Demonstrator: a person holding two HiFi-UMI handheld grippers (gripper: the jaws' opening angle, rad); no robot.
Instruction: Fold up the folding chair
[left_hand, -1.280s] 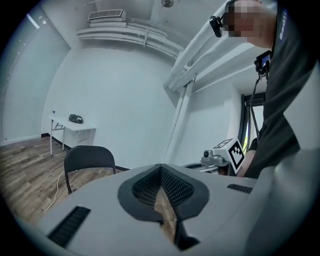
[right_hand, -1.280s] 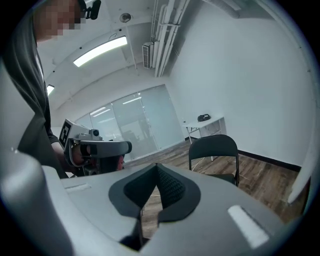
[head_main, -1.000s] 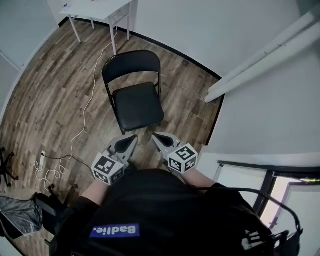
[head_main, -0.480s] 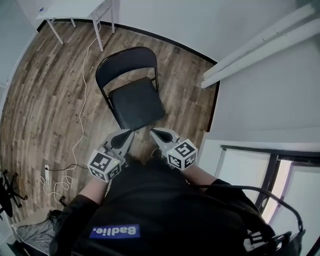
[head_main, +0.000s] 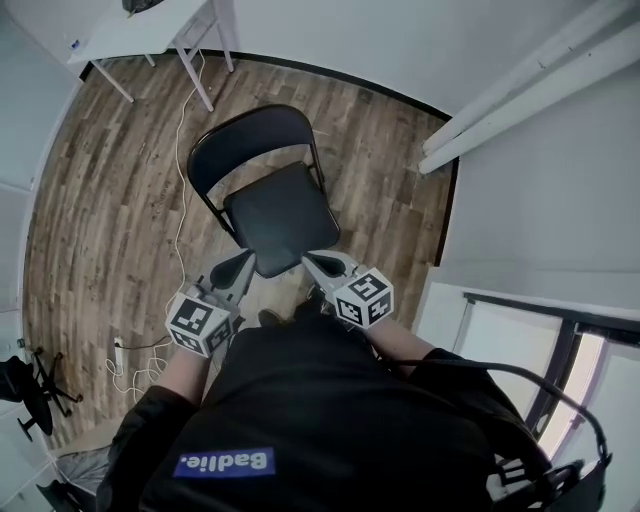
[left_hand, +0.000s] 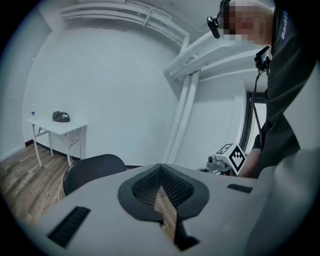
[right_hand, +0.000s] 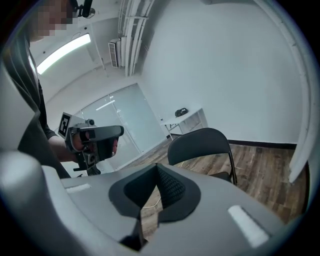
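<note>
A black folding chair (head_main: 278, 215) stands unfolded on the wood floor, its backrest (head_main: 250, 135) on the far side from me. Its backrest also shows in the left gripper view (left_hand: 92, 172) and in the right gripper view (right_hand: 200, 145). My left gripper (head_main: 245, 262) is shut and empty, its tip just at the seat's near left corner. My right gripper (head_main: 312, 262) is shut and empty too, by the seat's near right edge. Whether either tip touches the seat I cannot tell.
A white table (head_main: 150, 35) stands at the far left wall, with a white cable (head_main: 180, 190) trailing over the floor to a power strip (head_main: 118, 345). White walls and a white pipe (head_main: 520, 85) close the right side. A black stand (head_main: 30, 385) sits at lower left.
Both grippers and I have moved forward toward the chair. The tips, a short way off the seat before, now reach its near edge.
</note>
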